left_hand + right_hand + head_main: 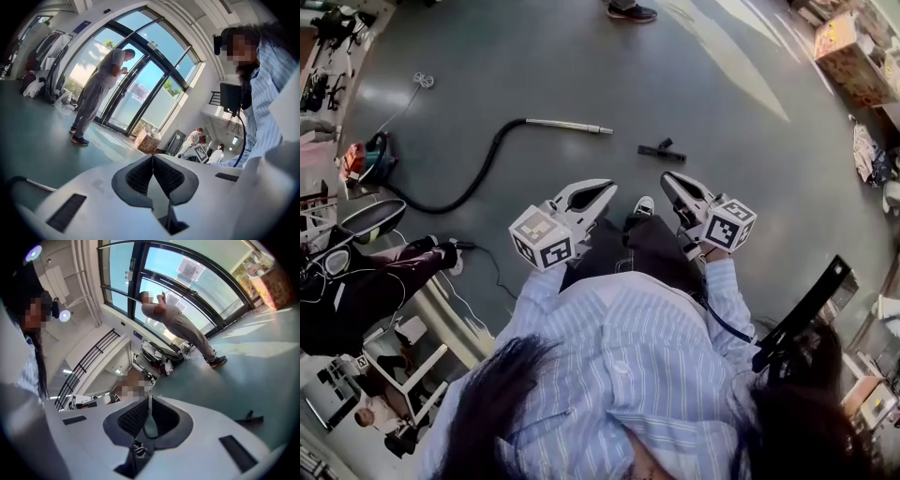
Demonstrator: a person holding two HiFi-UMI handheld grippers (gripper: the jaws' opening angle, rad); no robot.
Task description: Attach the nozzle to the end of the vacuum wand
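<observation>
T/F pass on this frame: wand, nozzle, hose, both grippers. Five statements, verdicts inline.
1. The wand and the nozzle both lie on the floor. True.
2. The nozzle is fitted on the wand's end. False: it lies apart from the wand, to its right in the head view.
3. The left gripper and the right gripper are both shut and empty. True.
4. A black hose joins the wand to the vacuum body. True.
5. The right gripper touches the nozzle. False: it is short of the nozzle.

Found open floor (675, 84) between wand (567, 125) and nozzle (662, 150) | noted hose (478, 173) curving at left, seated person (384, 277) near it | saw boxes (848, 56) well apart, far right.
</observation>
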